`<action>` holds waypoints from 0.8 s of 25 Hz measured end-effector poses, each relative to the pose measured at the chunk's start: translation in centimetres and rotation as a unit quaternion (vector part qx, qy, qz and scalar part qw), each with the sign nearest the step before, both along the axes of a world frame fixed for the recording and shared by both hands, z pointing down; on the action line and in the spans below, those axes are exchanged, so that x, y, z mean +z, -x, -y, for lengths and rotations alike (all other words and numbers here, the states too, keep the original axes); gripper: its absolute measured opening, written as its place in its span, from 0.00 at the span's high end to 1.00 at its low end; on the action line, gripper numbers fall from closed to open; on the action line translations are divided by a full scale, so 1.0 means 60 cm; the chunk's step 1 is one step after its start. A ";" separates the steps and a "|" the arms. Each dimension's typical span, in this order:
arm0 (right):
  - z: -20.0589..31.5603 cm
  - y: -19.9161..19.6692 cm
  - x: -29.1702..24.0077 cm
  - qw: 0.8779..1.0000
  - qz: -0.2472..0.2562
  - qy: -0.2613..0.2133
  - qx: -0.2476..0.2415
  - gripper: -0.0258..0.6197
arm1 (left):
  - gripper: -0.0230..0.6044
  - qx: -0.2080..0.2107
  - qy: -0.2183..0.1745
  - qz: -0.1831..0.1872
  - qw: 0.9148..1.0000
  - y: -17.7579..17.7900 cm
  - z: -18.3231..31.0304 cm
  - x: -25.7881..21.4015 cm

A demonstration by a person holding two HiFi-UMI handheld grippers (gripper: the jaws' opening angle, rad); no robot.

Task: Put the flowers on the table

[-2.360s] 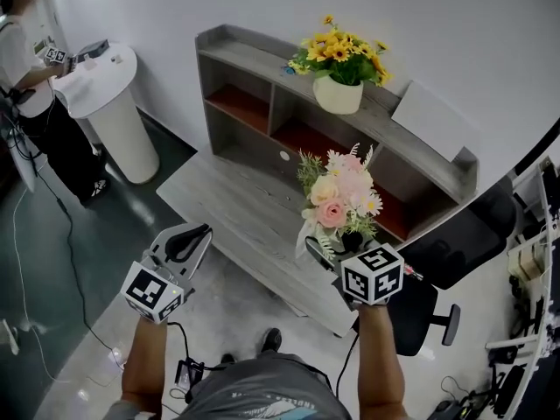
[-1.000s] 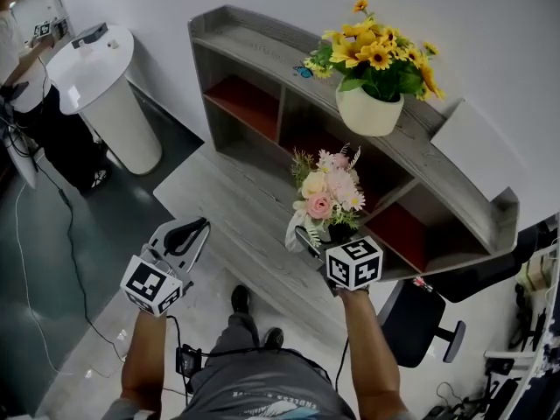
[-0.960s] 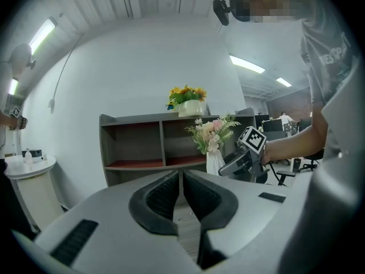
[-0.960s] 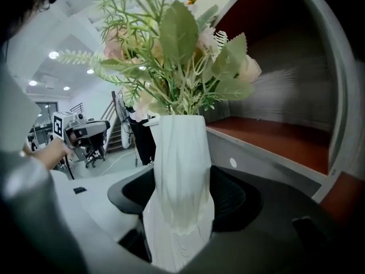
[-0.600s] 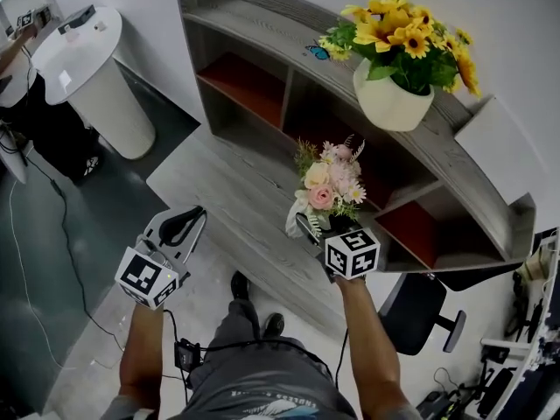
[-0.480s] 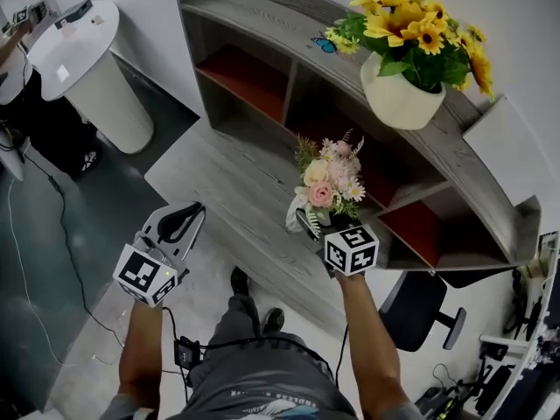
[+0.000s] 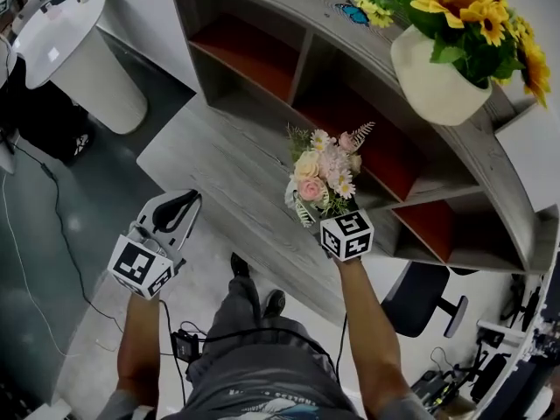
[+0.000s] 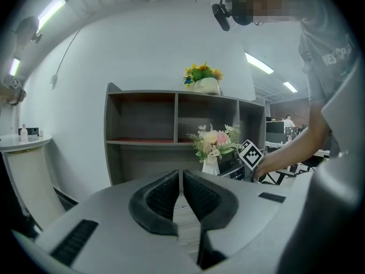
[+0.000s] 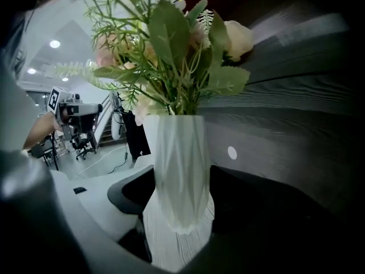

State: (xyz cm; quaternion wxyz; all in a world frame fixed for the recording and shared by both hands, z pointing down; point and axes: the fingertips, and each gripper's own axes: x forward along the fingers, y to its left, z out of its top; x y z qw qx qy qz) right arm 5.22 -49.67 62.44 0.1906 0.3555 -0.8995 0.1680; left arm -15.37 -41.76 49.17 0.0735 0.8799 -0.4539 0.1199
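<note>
A bouquet of pink and cream flowers (image 7: pixel 322 166) stands in a white faceted vase (image 9: pixel 181 170). My right gripper (image 7: pixel 328 213) is shut on the vase's lower part, one dark pad on each side, and holds it upright over the near part of the grey wooden table (image 7: pixel 229 175). The frames do not show whether the vase's foot touches the tabletop. My left gripper (image 7: pixel 175 206) hovers to the left, off the table's front edge, jaws shut and empty. In the left gripper view its pads (image 8: pixel 165 196) nearly meet, with the bouquet (image 8: pixel 214 144) ahead to the right.
Behind the table stands a grey shelf unit (image 7: pixel 297 24) with red-backed compartments. A white pot of sunflowers (image 7: pixel 437 90) sits on its top. A white round pedestal (image 7: pixel 74 51) is at the far left, a dark office chair (image 7: pixel 420 297) at the right, cables on the floor.
Both grippers have sunk lower and come nearer the table. The bouquet has gone down with the right gripper, still gripped. The left gripper stays shut.
</note>
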 end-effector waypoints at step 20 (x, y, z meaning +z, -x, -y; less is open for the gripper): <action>0.000 0.039 0.100 1.000 -0.019 -0.011 -0.019 0.47 | 0.90 -0.006 0.039 -0.013 0.999 0.022 0.018 0.074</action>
